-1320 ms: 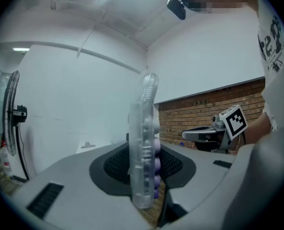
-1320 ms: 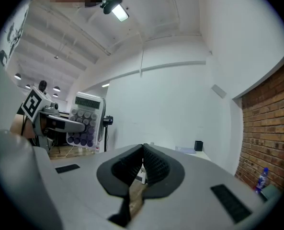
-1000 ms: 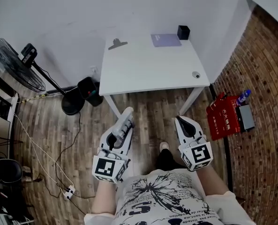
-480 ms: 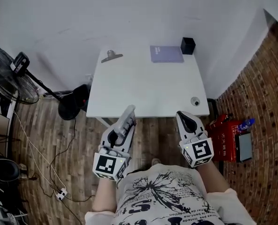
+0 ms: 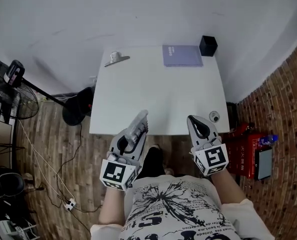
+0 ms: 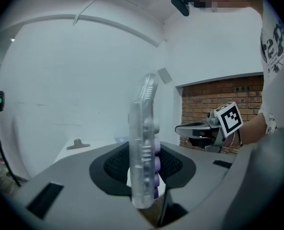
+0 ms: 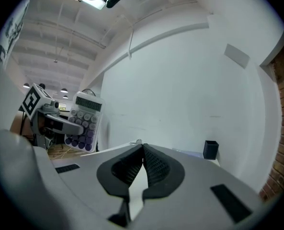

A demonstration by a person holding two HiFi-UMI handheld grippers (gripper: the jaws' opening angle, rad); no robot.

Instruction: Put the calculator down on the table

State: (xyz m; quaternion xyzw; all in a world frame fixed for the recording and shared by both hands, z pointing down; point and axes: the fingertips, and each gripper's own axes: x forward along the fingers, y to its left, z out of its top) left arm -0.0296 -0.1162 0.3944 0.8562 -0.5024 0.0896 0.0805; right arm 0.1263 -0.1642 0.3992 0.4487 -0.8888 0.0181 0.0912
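Observation:
A clear calculator (image 5: 139, 123) with purple and white keys stands on edge between the jaws of my left gripper (image 5: 136, 130), which is shut on it. It hangs over the near edge of the white table (image 5: 158, 91). In the left gripper view the calculator (image 6: 143, 143) is edge-on between the dark pads. My right gripper (image 5: 199, 127) is shut and holds nothing, its tip at the table's near right edge. In the right gripper view the two pads meet at the tip (image 7: 142, 148), and the calculator (image 7: 85, 124) shows at the left with its keys facing that camera.
On the table lie a purple notebook (image 5: 182, 55) and a black box (image 5: 208, 45) at the far right, a metal binder clip (image 5: 116, 58) at the far left and a small round object (image 5: 215, 116) near the right front corner. A fan stand (image 5: 78, 109) is to the left and a red case (image 5: 246, 151) to the right.
The person has walked up to the table. Both grippers, earlier over the wooden floor, now reach its near edge. The calculator stays held in the left gripper.

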